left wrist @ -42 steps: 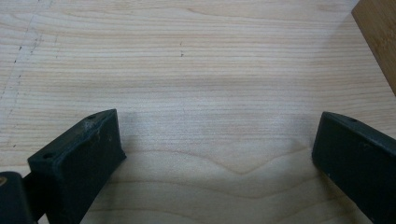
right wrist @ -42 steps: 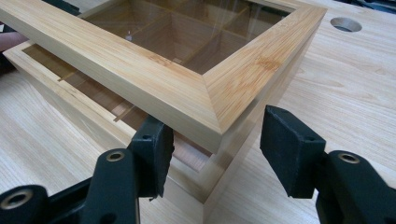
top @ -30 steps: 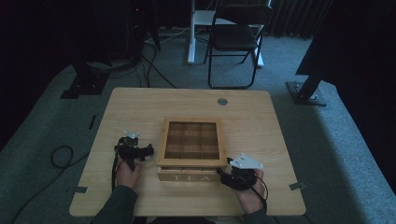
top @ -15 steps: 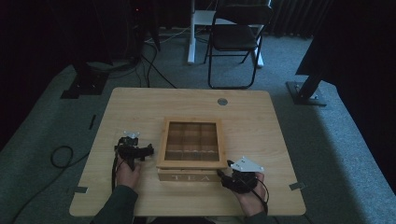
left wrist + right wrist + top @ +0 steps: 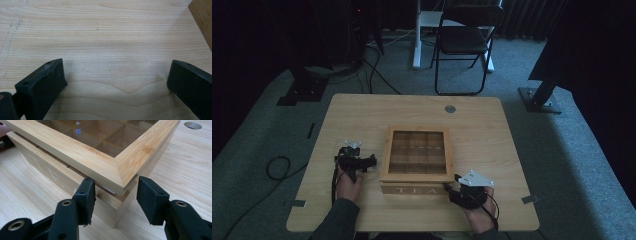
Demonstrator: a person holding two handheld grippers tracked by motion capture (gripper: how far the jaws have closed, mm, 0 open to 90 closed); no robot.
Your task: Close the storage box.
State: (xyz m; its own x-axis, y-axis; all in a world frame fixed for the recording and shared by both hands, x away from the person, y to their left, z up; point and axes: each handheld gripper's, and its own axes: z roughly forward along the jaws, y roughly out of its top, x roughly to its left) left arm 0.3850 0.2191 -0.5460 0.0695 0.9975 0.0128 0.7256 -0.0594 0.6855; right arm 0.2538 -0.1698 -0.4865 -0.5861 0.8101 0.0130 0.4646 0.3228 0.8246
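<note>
While the high view looked down on the bench, a wooden tea box was seen near its middle, its glass-paned lid down and the front panel facing the person. The left gripper was held just beside the box's left side, the right gripper at the near right corner.

Along the left gripper view, the jaws were spread wide over bare bench wood — nothing was held — and an edge of the box was caught at the upper right.

Along the right gripper view, the jaws were parted on either side of the box corner, just below the lid frame; no contact could be made out.
</note>
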